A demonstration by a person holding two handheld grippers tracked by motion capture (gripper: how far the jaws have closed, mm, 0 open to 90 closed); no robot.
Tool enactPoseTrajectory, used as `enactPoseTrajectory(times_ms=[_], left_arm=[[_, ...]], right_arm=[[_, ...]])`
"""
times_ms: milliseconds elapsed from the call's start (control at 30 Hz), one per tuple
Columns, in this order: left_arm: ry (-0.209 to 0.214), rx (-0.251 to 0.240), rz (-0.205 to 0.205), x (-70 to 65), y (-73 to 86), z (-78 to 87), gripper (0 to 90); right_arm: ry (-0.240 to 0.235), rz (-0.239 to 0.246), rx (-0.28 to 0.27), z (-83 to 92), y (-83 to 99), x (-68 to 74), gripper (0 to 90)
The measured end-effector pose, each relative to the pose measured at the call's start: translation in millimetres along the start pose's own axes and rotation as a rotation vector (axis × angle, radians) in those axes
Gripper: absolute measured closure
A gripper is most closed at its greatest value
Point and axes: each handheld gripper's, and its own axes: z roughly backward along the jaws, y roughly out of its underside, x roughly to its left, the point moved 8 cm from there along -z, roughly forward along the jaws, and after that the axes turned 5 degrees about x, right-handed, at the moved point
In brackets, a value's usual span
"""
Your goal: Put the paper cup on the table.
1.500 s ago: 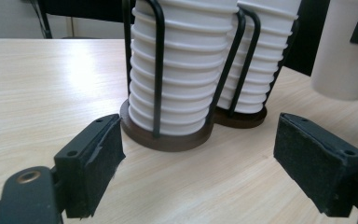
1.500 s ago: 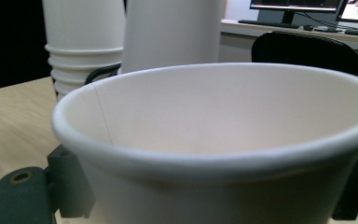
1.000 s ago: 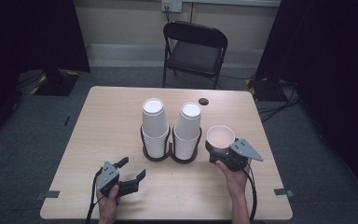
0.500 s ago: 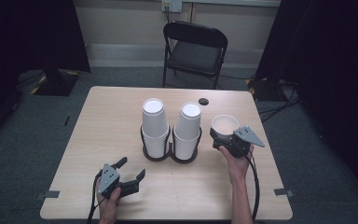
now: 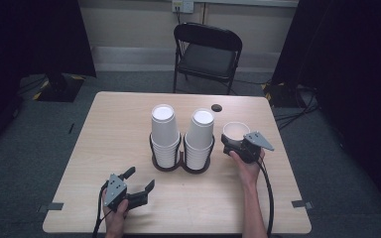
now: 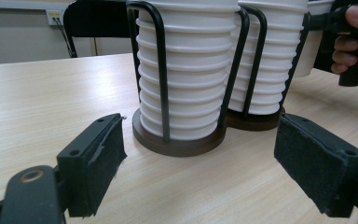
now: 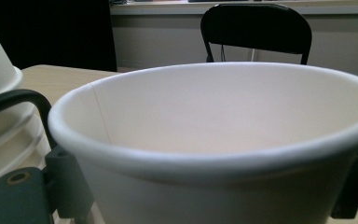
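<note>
High view: right gripper (image 5: 232, 140) pinches a single paper cup (image 5: 236, 132), mouth up, just right of the right cup stack (image 5: 200, 138) in the black wire holder (image 5: 181, 161). Whether the cup's base rests on the table (image 5: 114, 129) or hangs just above it can't be told. The left stack (image 5: 164, 134) sits beside the right one, both upside down. Left gripper (image 5: 139, 182) rests near the table's near-left edge, jaws spread wide, nothing between them, well apart from the holder. Small dark round thing (image 5: 217, 107) lies on the far side of the table; black folding chair (image 5: 206, 54) stands beyond it.

Left gripper view adds the low angle: ribbed cup rims stacked inside the wire loops, round brown base (image 6: 177, 142) of the holder on the tabletop, centred between the spread jaws but farther off. Far right, a hand (image 6: 354, 51) holding the other gripper against the cup's side.

Right gripper view: cup's open mouth (image 7: 223, 116) close up, white inside, empty, jaws pressed on both sides of its wall. Wire loop and stack edge at left, chair behind.
</note>
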Motion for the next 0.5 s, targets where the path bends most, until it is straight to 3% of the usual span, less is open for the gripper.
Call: enactPoseTrajectory(times_ms=[367, 500], left_arm=[[0.003, -0.011, 0.006, 0.1, -0.3, 0.8, 15.8], [-0.001, -0.016, 0.007, 0.5, -0.4, 1.5, 15.8]], right_arm=[[-0.019, 0.0, 0.033, -8.8, 10.2, 4.9, 11.7], [-0.009, 0.024, 0.062, -10.7, 15.1, 4.1, 11.7]])
